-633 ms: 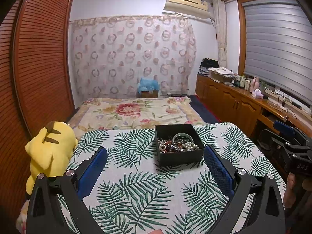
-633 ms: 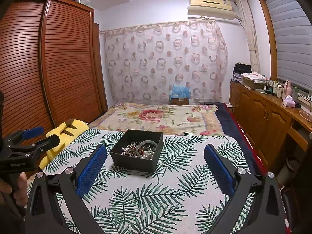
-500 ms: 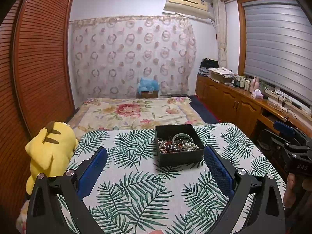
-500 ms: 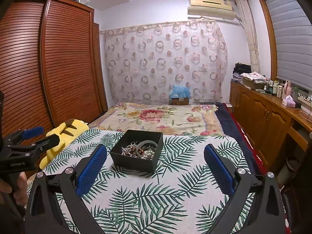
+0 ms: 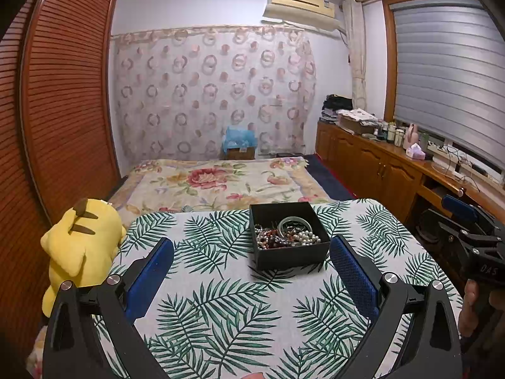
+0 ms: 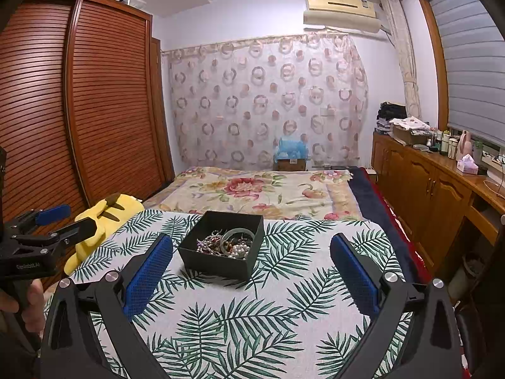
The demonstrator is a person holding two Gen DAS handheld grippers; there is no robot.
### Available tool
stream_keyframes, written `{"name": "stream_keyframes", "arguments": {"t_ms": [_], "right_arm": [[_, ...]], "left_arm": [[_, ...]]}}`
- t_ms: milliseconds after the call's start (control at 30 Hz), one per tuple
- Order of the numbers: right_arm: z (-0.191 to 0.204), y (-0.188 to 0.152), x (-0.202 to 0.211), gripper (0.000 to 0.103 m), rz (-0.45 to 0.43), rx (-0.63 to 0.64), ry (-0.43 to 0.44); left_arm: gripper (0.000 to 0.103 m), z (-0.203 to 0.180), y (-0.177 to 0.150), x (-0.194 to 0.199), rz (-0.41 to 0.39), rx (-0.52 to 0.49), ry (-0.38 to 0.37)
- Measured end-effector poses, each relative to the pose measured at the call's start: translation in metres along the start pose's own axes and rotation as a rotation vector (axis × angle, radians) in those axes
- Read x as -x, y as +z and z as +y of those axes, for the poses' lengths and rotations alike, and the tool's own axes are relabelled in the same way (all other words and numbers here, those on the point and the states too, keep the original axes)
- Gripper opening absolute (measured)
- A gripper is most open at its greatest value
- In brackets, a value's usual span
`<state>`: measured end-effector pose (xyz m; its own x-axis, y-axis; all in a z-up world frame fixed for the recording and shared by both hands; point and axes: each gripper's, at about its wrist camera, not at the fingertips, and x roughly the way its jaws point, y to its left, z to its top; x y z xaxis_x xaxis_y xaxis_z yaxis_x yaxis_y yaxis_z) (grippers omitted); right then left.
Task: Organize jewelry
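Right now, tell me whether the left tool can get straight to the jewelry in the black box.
Probably yes. The left tool is open and empty, the black box sits lidless just ahead, and only bare tablecloth lies between.

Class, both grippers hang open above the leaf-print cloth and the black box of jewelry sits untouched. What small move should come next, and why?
Probably ease the right gripper forward and down toward the black box. Its jaws are open and empty, the tangled beads and bangle lie inside, and the left gripper is likewise open and holds nothing.
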<state>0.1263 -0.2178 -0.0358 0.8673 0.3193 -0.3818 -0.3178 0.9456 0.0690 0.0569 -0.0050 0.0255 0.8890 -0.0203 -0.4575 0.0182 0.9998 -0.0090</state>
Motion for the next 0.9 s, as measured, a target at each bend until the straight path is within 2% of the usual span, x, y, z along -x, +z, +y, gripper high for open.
{"name": "stream_keyframes", "arguments": {"t_ms": [900], "right_arm": [[-0.0012,0.0011,0.0017,0.101,0.002,-0.003,0.001]], "left_arm": [[0.095,0.0003,0.0045,0.0027,-0.005,0.002,0.005]]}}
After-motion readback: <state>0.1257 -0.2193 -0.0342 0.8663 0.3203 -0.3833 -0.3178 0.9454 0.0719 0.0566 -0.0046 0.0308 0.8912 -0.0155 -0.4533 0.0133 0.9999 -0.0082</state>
